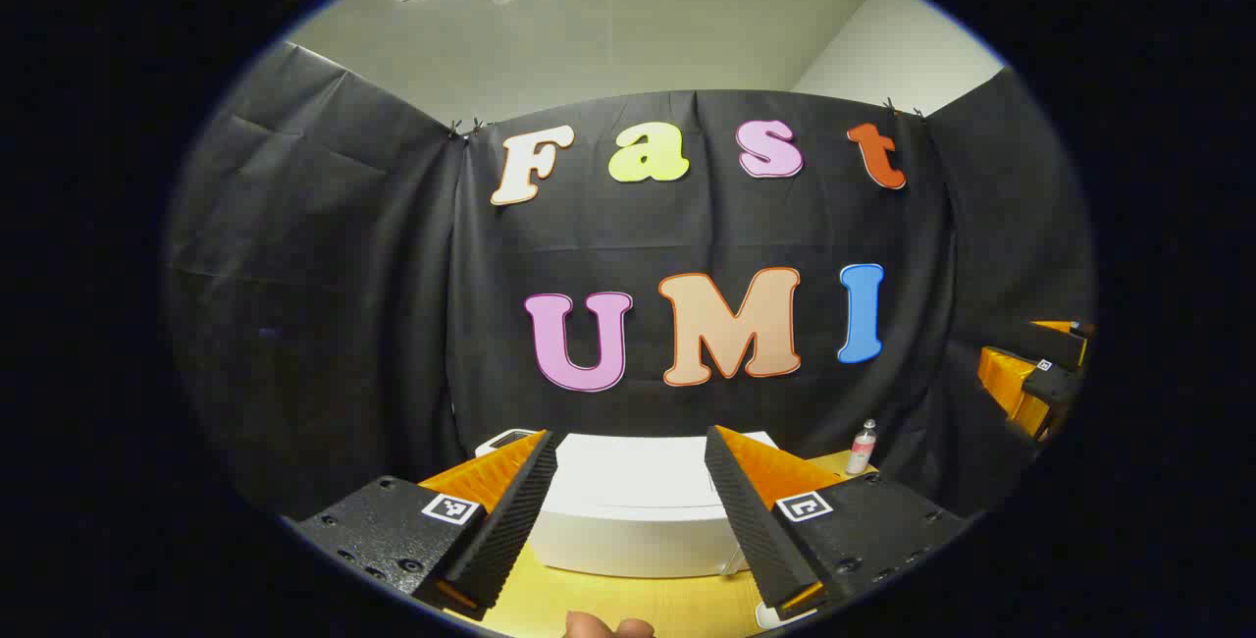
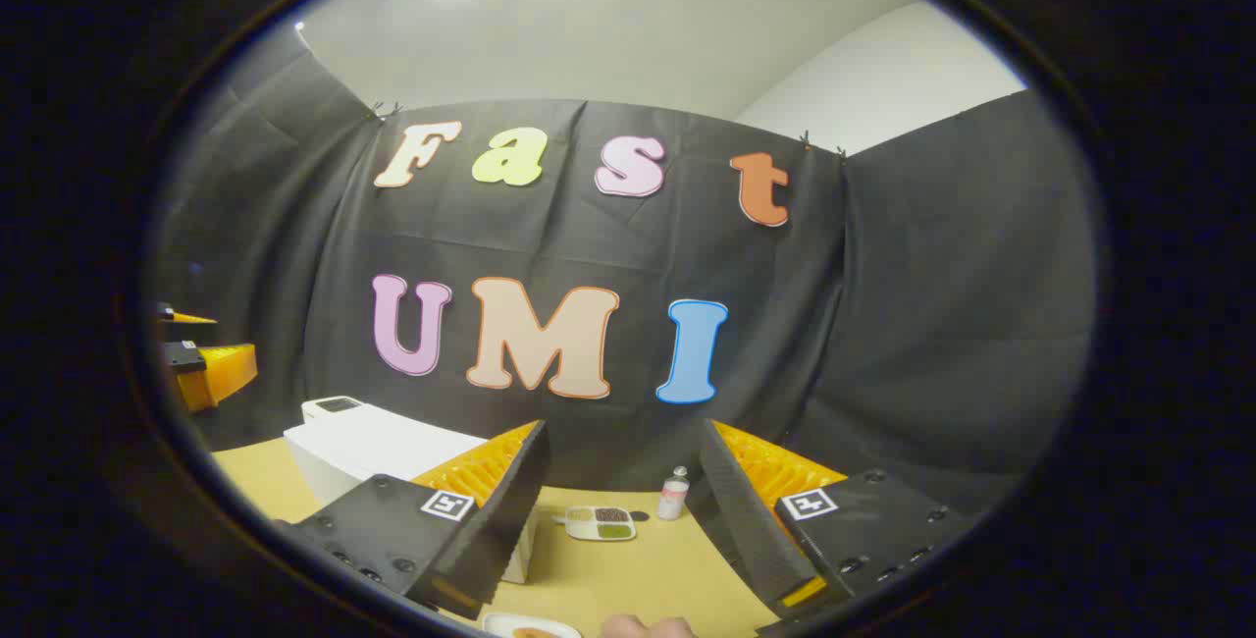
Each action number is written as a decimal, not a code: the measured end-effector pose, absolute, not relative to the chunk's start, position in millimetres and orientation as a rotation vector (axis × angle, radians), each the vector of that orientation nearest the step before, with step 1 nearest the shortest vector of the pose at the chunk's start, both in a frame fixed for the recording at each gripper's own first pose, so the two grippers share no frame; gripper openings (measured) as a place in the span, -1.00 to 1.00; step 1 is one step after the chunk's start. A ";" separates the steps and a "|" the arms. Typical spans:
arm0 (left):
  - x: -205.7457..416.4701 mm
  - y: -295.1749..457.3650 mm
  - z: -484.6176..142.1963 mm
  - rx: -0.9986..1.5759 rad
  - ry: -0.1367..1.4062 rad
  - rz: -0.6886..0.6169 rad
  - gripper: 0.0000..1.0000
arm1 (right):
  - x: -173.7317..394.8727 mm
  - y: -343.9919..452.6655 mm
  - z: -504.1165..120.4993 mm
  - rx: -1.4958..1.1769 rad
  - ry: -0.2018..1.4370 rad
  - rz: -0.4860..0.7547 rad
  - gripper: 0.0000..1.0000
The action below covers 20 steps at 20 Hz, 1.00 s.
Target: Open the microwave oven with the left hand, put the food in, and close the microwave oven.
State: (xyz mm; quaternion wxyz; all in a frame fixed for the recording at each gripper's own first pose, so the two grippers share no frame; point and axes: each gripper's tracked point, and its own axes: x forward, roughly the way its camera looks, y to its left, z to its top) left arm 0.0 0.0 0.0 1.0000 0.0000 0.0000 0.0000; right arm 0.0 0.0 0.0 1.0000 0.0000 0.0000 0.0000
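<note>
Left gripper: fingers spread wide, empty, raised above the table — the microwave sits between and beyond the fingertips, lined up for the door. Right gripper: also wide, empty; food tray lies ahead between its fingers, microwave left.

Each unit, the left gripper and the right gripper, has two wedge-shaped fingers with ribbed faces on textured black mounting blocks. Each block carries a square black-and-white fiducial marker and several recessed screws along its outer edge.
</note>
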 end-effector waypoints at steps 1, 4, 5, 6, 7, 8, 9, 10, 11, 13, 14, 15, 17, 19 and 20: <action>1.6 0.9 -0.9 -0.001 0.006 0.004 0.88 | -0.1 -0.3 0.2 0.005 0.000 0.002 0.94; 7.5 -2.0 -0.3 0.005 -0.005 0.010 0.87 | 9.7 -7.9 1.5 0.007 -0.012 0.005 0.93; 9.5 -3.0 -0.3 0.016 -0.002 0.010 0.87 | 12.2 -7.9 0.7 0.006 -0.010 0.008 0.93; 11.4 -1.5 -2.1 0.026 0.000 0.016 0.87 | 15.0 -7.9 -0.8 0.007 -0.007 0.010 0.93; 12.2 -0.7 -1.3 0.026 -0.004 0.018 0.89 | 17.7 -7.2 -1.0 0.009 -0.008 0.011 0.94; 11.5 -1.3 0.1 0.023 -0.009 0.018 0.87 | 19.0 -7.5 -1.3 0.011 -0.011 0.012 0.94; 12.4 -1.2 1.7 0.019 -0.016 0.017 0.89 | 21.1 -5.5 -1.3 0.012 -0.014 0.015 0.93; 12.5 -0.5 0.5 0.018 -0.022 0.020 0.89 | 22.4 -2.8 -1.6 0.012 -0.014 0.020 0.93; 12.9 0.4 0.6 0.022 -0.024 0.021 0.89 | 23.1 -0.2 -2.1 0.008 -0.016 0.025 0.93; 14.7 1.8 0.7 0.022 -0.027 0.023 0.87 | 23.0 1.4 -1.3 0.002 -0.025 0.023 0.93; 13.3 -0.8 -1.0 0.016 -0.030 0.017 0.87 | 22.9 5.9 -0.1 0.009 -0.035 0.030 0.94; 14.1 -4.7 -1.4 0.006 -0.029 0.006 0.89 | 24.2 12.0 1.3 0.016 -0.041 0.042 0.94; 17.7 -12.6 -4.8 -0.027 -0.039 -0.031 0.89 | 27.1 20.6 -2.3 0.028 -0.041 0.065 0.94; 24.0 -30.3 -10.2 -0.050 -0.030 -0.081 0.87 | 31.2 33.3 -0.4 0.052 -0.036 0.100 0.94; 27.5 -31.7 -10.3 -0.045 -0.028 -0.088 0.92 | 33.2 38.5 1.6 0.065 -0.039 0.110 0.94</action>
